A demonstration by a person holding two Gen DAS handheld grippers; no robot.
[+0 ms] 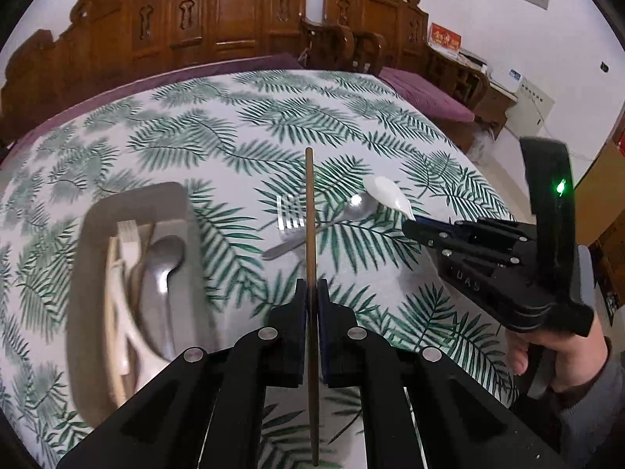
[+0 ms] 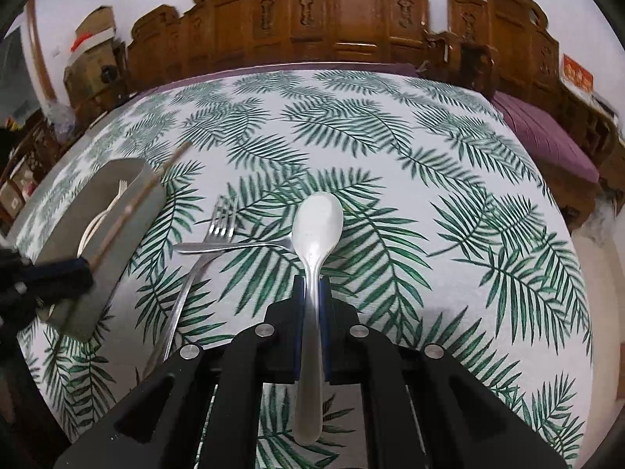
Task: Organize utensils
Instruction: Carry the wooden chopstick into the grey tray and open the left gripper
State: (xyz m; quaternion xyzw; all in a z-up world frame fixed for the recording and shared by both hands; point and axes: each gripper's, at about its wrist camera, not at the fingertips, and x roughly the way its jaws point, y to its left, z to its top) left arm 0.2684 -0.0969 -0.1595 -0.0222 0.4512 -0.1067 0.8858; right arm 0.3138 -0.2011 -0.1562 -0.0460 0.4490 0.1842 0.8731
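Our left gripper [image 1: 311, 285] is clenched on a wooden chopstick [image 1: 309, 211], which runs straight out ahead of the jaws and back beneath them, gripped well down its length. Our right gripper [image 2: 311, 285] is clamped on the handle of a white spoon [image 2: 317, 219], bowl out in front of the fingers and handle tail trailing below.

The grey utensil tray [image 1: 78, 273] lies to the left of the left jaws, already holding a metal spoon, a pale fork and some light-coloured pieces. On the leaf-print tablecloth [image 2: 429, 195], just ahead and left of the right jaws, a metal fork [image 2: 218, 222] and a second metal utensil [image 2: 230, 248] lie crossed, apparently touching, with the white spoon's bowl hanging over the second one's end.

We judge both held pieces are bound for the tray. The risks from here:

- The chopstick is thin and pinched at one spot; it could pivot or slide out if we tilt it steeply.
- Its long forward end could catch the tray wall or the pieces inside and lever loose.
- The spoon's smooth handle may slip between the pads.
- Both grippers heading for one tray could collide; the right one already sits near the left.
- A low pass could nudge the crossed pieces and scatter them.
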